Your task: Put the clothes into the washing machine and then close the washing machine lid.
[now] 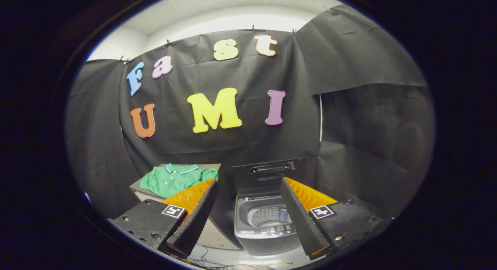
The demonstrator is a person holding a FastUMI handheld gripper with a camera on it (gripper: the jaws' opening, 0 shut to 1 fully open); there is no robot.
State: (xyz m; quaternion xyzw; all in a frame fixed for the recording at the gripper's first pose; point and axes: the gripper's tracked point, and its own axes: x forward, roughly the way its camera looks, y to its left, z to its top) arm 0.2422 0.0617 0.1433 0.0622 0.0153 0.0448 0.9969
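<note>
Gripper view: tool [248, 213] held w/ fingers spread wide, nothing between pads, no contact w/ any item.

Washing machine [266, 223]: qty 1, top-loader, sits between the two fingers and just beyond them, nearer the right finger. Lid [268, 176] is up, standing near vertical behind the tub opening, inner face and handle bar toward the tool. Drum opening faces up; control panel strip runs across the front edge, toward the tool.

Clothes: qty 1 visible, a green polo shirt [174, 178] w/ white-striped collar. Lies crumpled on a desk [136, 190] beyond the left finger, well left of the machine; long axis approx. left-right, collar toward the booth wall. Left finger partly covers its near edge.

Clearance: a dark gap separates desk edge and machine side. Black cloth wall [369, 145] hangs close behind the lid and on the machine's right. Light floor [233, 260] w/ thin cables lies under the fingers, in front of the machine.
</note>
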